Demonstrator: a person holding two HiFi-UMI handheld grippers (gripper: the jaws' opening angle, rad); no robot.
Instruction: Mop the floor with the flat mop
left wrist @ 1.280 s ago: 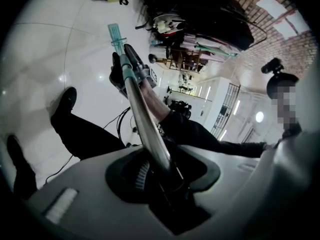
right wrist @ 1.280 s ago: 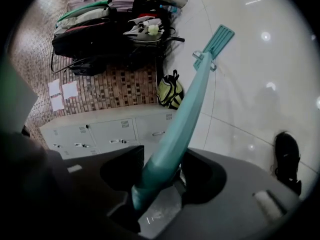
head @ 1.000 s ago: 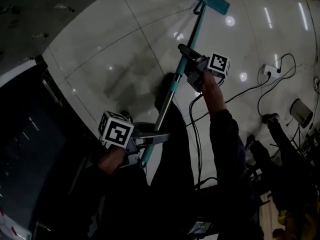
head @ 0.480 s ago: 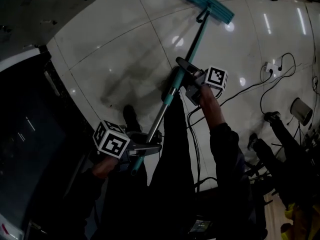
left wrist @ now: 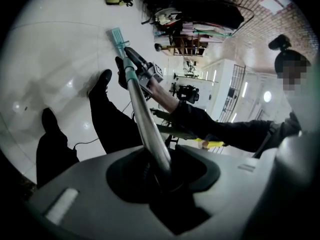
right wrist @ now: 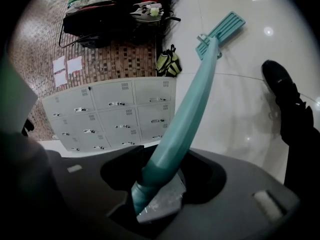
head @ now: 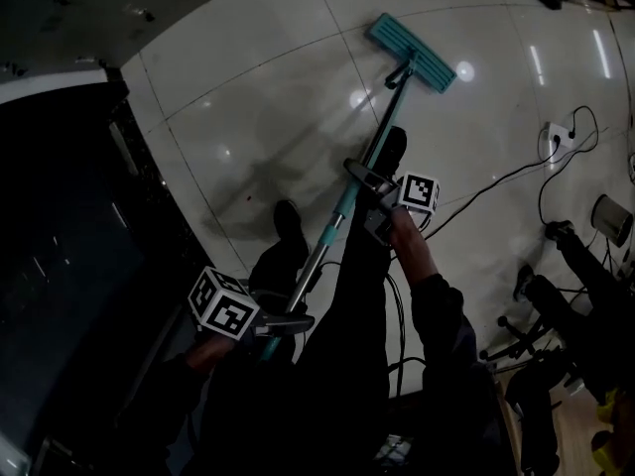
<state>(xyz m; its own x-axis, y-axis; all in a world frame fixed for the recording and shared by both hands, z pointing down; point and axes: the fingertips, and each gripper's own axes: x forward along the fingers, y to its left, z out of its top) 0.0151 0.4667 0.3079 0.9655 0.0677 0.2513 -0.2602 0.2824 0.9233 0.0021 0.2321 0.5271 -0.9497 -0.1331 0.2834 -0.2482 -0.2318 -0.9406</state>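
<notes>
Flat mop (head: 413, 53) pulled closer, left gripper (head: 286, 321) and right gripper (head: 361, 176) clamping it.

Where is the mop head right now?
In the head view the mop head lies flat on the white floor at upper centre-right, beyond the person's forward shoe.

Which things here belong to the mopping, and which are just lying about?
Part of the job:
- flat mop, head down on the tiled floor
- mop handle
- left gripper, jaws shut on the handle
- right gripper, jaws shut on the handle

Lying about:
- power strip
- yellow-green bag
- lockers
</notes>
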